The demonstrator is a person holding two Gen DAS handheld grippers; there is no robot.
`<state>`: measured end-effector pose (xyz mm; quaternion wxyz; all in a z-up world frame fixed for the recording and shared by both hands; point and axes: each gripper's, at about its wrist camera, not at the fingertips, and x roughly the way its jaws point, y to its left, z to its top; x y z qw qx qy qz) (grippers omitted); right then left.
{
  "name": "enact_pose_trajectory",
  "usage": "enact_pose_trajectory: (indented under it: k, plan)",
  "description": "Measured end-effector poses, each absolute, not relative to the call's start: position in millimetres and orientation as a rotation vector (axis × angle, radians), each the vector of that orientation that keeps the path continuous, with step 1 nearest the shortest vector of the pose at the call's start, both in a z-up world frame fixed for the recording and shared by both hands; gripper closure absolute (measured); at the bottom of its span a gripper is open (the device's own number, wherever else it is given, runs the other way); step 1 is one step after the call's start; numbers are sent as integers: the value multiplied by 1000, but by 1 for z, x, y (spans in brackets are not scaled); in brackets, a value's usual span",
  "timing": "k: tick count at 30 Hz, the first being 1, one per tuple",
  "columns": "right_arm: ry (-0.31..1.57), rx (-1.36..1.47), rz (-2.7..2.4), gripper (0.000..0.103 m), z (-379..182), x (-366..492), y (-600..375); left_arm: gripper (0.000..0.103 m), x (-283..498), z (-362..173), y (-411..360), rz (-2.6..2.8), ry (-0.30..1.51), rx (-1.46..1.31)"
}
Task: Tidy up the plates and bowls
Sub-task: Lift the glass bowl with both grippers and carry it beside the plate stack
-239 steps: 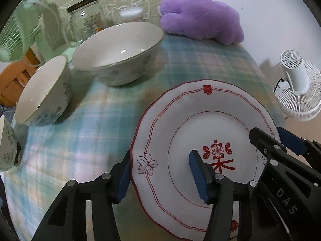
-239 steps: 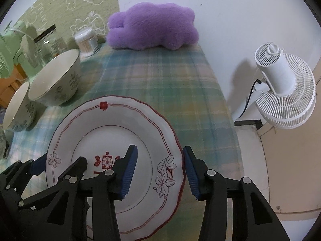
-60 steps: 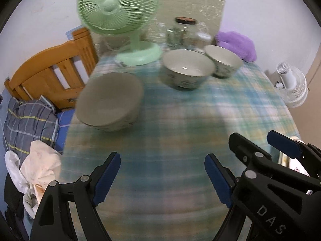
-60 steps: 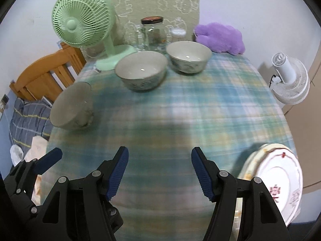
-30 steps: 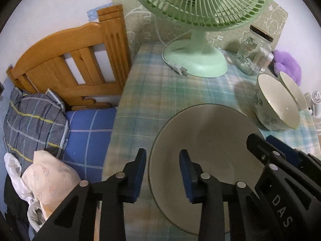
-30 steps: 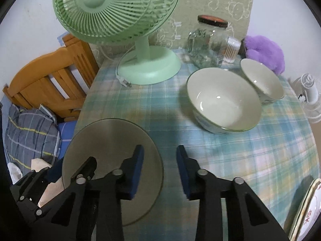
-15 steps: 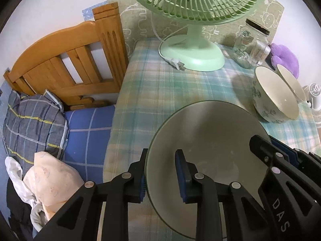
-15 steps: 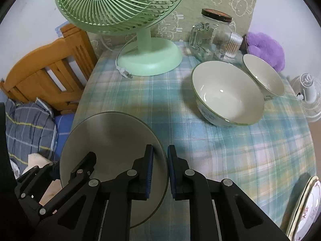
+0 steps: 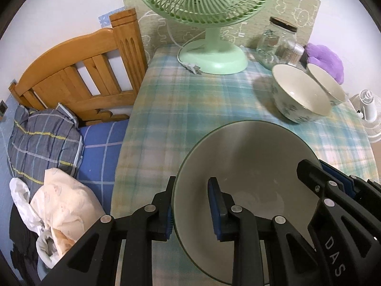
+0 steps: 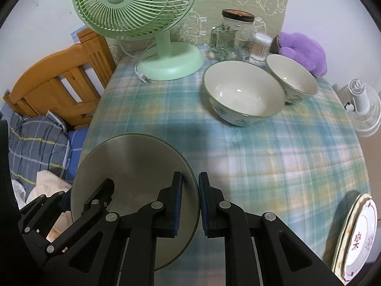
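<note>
Desk [image 10: 273, 166]: plaid blue-green cloth, carries all the dishes; wooden bed headboard [image 9: 78, 76] just beside its left edge.
Green fan [image 10: 142, 12]: upright at desk's back-left, plug and cord lying by its base.
Near bowl [image 10: 133, 178]: big, plain grey-white inside, at desk's front-left corner. Whether it's resting on the cloth or lifted — can't tell.
Left tongs [image 9: 191, 207]: clamped on near bowl's left rim, one pad outside the wall, one inside.
Right tongs [image 10: 190, 202]: clamped on same bowl's right rim, pads nearly together w/ rim between them.
Mid bowl [image 10: 245, 93]: floral outside, upright, centre-back of desk, well apart from near bowl.
Small bowl [image 10: 293, 81]: just beside mid bowl on its right, touching or nearly so; can't tell which.
Plate [image 10: 354, 238]: red-pattern, at desk's front-right edge, appears tilted, partly past the edge.
Purple plush [image 10: 302, 50]: back-right corner, behind small bowl.
Glass jar [image 10: 235, 33]: dark lid, behind mid bowl, cotton-swab tub [image 10: 260, 47] next to it.
White fan [image 10: 362, 107]: off the desk, right side.
</note>
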<state>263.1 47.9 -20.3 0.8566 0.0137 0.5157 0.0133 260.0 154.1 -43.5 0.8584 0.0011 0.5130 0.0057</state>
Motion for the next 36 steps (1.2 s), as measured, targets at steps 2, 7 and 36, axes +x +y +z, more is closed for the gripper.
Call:
enact_pose_trajectory:
  k: [2,7,36]
  plan:
    - [1079,30,32,86,-16,255,41,79,251,-40,146,16,1074,0]
    - [1073,62,37,86,-8,234,18,79,233,-34,127,22,1085,-8]
    - [1113,27,87,86,-20,136,-137,79,143,-50,-20,40,1131,23]
